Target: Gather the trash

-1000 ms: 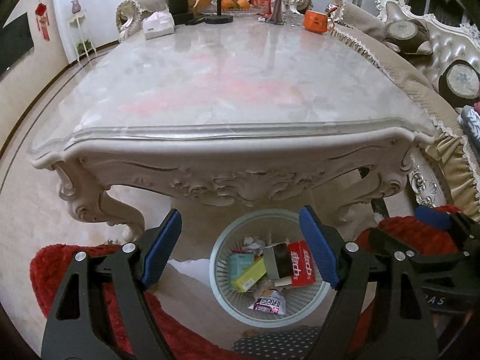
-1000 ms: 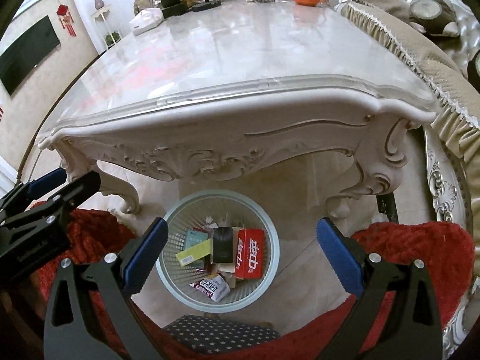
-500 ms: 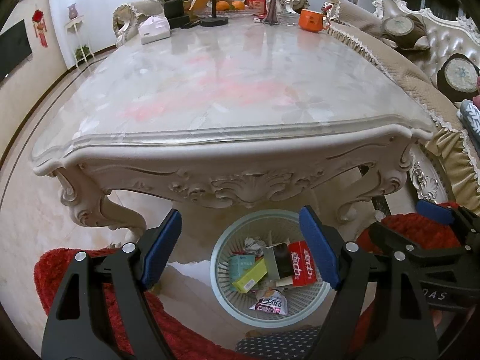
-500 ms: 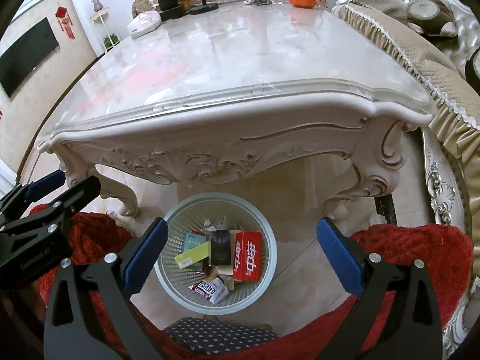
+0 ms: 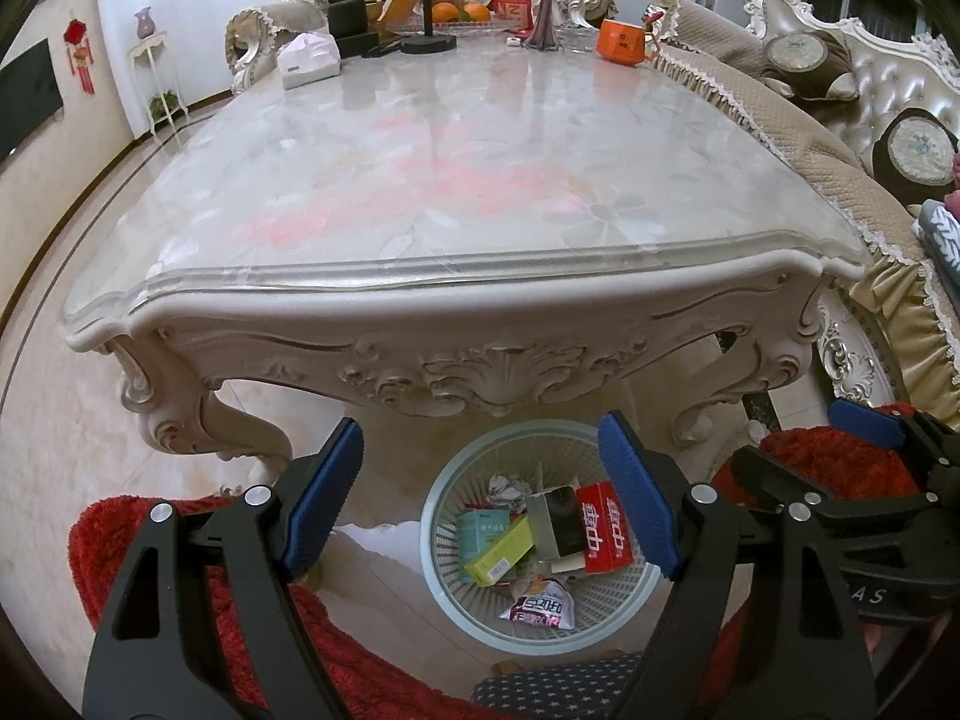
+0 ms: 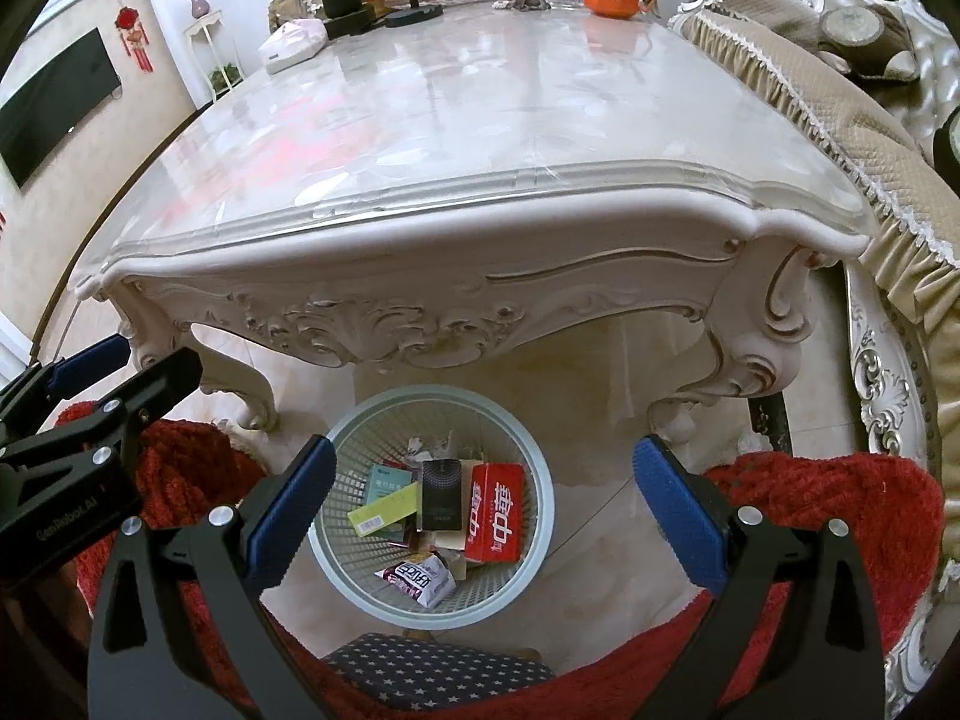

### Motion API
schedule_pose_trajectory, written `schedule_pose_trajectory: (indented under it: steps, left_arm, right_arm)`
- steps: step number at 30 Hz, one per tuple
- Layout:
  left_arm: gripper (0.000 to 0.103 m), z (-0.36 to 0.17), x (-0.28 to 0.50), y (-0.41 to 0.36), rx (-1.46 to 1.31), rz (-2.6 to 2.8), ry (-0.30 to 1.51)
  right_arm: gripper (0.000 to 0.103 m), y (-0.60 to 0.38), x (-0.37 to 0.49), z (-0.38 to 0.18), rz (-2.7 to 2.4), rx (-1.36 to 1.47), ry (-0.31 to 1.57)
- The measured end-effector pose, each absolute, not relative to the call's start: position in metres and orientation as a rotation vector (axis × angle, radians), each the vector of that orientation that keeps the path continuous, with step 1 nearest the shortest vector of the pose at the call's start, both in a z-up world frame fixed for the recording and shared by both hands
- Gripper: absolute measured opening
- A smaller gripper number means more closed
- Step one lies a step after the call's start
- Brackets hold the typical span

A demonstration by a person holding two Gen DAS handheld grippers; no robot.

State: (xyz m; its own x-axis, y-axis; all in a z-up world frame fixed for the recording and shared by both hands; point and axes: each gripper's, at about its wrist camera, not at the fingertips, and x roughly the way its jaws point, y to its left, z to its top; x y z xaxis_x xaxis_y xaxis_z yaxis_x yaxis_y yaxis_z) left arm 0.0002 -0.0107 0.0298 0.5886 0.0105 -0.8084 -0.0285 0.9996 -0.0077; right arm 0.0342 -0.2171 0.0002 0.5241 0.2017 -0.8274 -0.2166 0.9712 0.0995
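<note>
A pale blue mesh waste basket (image 5: 447, 480) stands on the floor under the near end of the ornate marble-topped table (image 5: 456, 192); it also shows in the right wrist view (image 6: 534, 462). It holds a red carton (image 6: 495, 513), a black box (image 6: 441, 495), a yellow-green box (image 5: 498, 552), a teal box and a snack wrapper (image 6: 417, 579). My left gripper (image 5: 480, 501) is open and empty above the basket. My right gripper (image 6: 483, 507) is open and empty, also above the basket.
At the table's far end stand an orange mug (image 5: 621, 42), a tissue box (image 5: 309, 60), a lamp base, a vase and a fruit tray. A beige covered sofa (image 5: 798, 138) runs along the right. A red rug (image 6: 840, 516) and a star-patterned cloth (image 6: 432, 672) lie below me.
Both grippers have risen and tilted slightly, so more of the tabletop's far end shows. Jaws stay open; the trash in the basket has not moved.
</note>
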Motion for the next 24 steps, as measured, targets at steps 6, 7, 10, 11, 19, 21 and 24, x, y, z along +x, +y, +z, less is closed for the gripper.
schedule_pose_trajectory:
  steps: [6, 7, 10, 11, 19, 21, 24]
  left_arm:
    - [0.079, 0.03, 0.001, -0.01, -0.023, 0.022, 0.943]
    - [0.079, 0.03, 0.001, -0.01, -0.023, 0.021, 0.941]
    - [0.079, 0.029, 0.0, -0.011, -0.02, 0.013, 0.938]
    - [0.079, 0.028, 0.0, -0.011, -0.015, 0.013, 0.939]
    - [0.079, 0.024, -0.001, -0.013, 0.007, 0.019, 0.95]
    - [0.079, 0.022, -0.001, -0.011, -0.02, -0.006, 0.957]
    - [0.079, 0.02, 0.0, -0.009, -0.025, -0.006, 0.967]
  right_arm:
    - [0.095, -0.216, 0.034, 0.002, 0.253, -0.029, 0.976]
    - [0.095, -0.216, 0.034, 0.002, 0.252, -0.03, 0.976]
    - [0.095, -0.216, 0.034, 0.002, 0.251, -0.026, 0.976]
    - [0.095, -0.216, 0.033, 0.002, 0.252, -0.027, 0.975]
    - [0.095, -0.217, 0.034, 0.002, 0.244, -0.034, 0.963]
    - [0.095, -0.217, 0.035, 0.001, 0.241, -0.035, 0.965]
    - [0.095, -0.217, 0.035, 0.001, 0.24, -0.036, 0.967]
